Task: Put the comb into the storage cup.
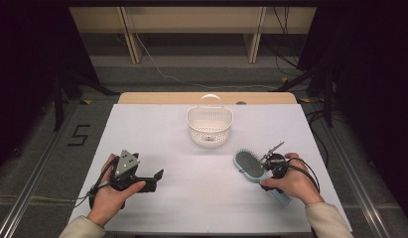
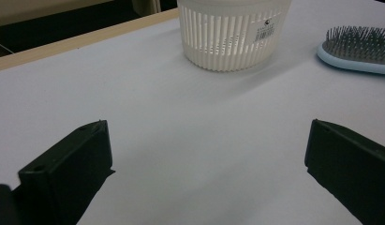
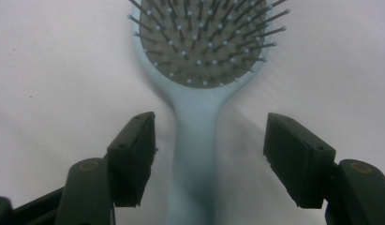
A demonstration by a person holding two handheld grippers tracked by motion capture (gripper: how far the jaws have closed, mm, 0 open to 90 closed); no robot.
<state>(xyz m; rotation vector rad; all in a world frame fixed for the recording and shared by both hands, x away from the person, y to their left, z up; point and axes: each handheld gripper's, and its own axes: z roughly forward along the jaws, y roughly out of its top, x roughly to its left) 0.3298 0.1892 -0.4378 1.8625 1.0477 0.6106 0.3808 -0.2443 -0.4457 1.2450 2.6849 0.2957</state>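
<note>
Hairbrush (image 1: 250,165), pale blue with a dark bristle pad, lay bristles up on the white table (image 1: 201,198) at its right front, head pointing toward the far left and handle running back under the person's right hand (image 1: 293,184) in the high view. The right gripper (image 1: 271,159) sat over the neck of the brush, its cable looping beside the wrist. The left hand (image 1: 112,191) rested on the table's left front, forearm entering from the bottom edge, and held the left gripper (image 1: 154,179) low with its jaws aimed rightward and its grey three-cornered plate facing up. A white slotted basket (image 1: 210,126) with an arched handle stood at the far centre of the table, well apart from both hands; a small dark item lay on its floor, too small to identify. In the left gripper view, the left gripper (image 2: 206,159) had its two black jaws spread wide over bare table with nothing between them; the basket (image 2: 232,35) stood ahead, a label on its wall, and the hairbrush (image 2: 356,51) lay to its right. In the right gripper view, the right gripper (image 3: 209,154) was released, its jaws standing apart on either side of the hairbrush (image 3: 196,122) handle just below the head, neither pad touching it.
</note>
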